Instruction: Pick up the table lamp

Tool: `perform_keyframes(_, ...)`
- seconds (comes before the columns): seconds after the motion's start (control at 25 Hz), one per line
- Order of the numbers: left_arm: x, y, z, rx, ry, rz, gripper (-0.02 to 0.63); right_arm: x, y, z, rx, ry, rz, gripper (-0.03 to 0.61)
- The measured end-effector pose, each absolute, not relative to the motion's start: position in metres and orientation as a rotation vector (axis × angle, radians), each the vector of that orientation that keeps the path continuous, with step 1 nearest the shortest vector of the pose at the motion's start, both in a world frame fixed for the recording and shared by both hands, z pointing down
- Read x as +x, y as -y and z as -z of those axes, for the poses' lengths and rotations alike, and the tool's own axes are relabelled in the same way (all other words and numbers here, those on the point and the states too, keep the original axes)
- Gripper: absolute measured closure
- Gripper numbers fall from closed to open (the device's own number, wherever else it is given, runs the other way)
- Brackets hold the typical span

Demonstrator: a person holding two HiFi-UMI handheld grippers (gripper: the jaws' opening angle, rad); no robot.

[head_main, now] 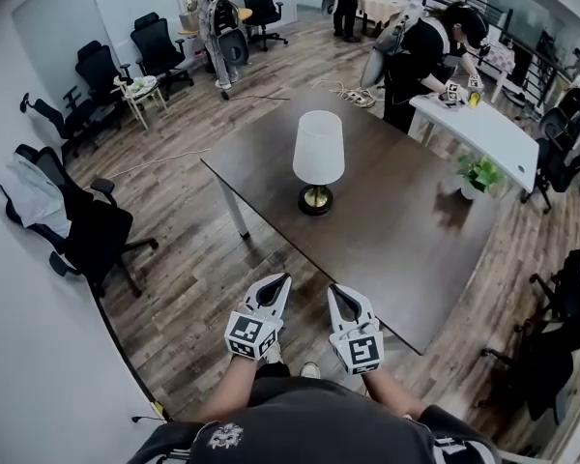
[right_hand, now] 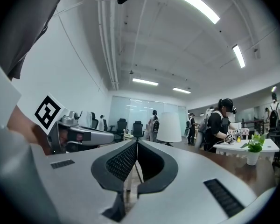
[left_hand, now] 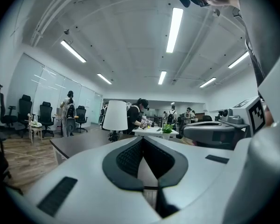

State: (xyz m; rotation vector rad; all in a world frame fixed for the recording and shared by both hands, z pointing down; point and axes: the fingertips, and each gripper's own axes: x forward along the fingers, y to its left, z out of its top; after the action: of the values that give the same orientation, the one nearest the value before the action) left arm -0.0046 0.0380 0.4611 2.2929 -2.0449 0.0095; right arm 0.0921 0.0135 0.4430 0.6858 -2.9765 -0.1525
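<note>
The left gripper (head_main: 278,281) and the right gripper (head_main: 337,289) are held side by side, close to the person's body and at the near edge of a dark wooden table (head_main: 406,230). Both point level across the tabletop. In the left gripper view, the left gripper's (left_hand: 142,138) black pads meet at the tips with nothing between them. The right gripper view shows the same for the right gripper (right_hand: 136,143): its jaws are together and empty. The table lamp (head_main: 319,155) stands upright on the table ahead of both grippers and well apart from them, touched by neither. It has a white shade on a brass stem and a round black base. From the left gripper the lamp (left_hand: 115,115) sits a little left of the line of its jaws, and from the right gripper the lamp (right_hand: 169,127) sits a little right of its jaws. Farther out and to the right of the grippers, a small potted plant (head_main: 479,174) stands near the table's far right corner. Beyond it a person in black (head_main: 423,54) bends over a white table (head_main: 488,135). Black office chairs (head_main: 97,225) stand on the wood floor to the left of the grippers.
</note>
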Motion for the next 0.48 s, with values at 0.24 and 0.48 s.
perform_keyframes(0.24, -0.045, -0.012, -0.47, 2.275, 2.046, -0.004, 0.606, 0.058, 0.004, -0.444, 0.673, 2.929, 0.188, 0.552)
perform_keyframes(0.48, -0.075, 0.037, -0.472, 2.351, 1.993, 0.004, 0.606, 0.015, 0.043, -0.443, 0.735, 2.926, 0.235, 0.552)
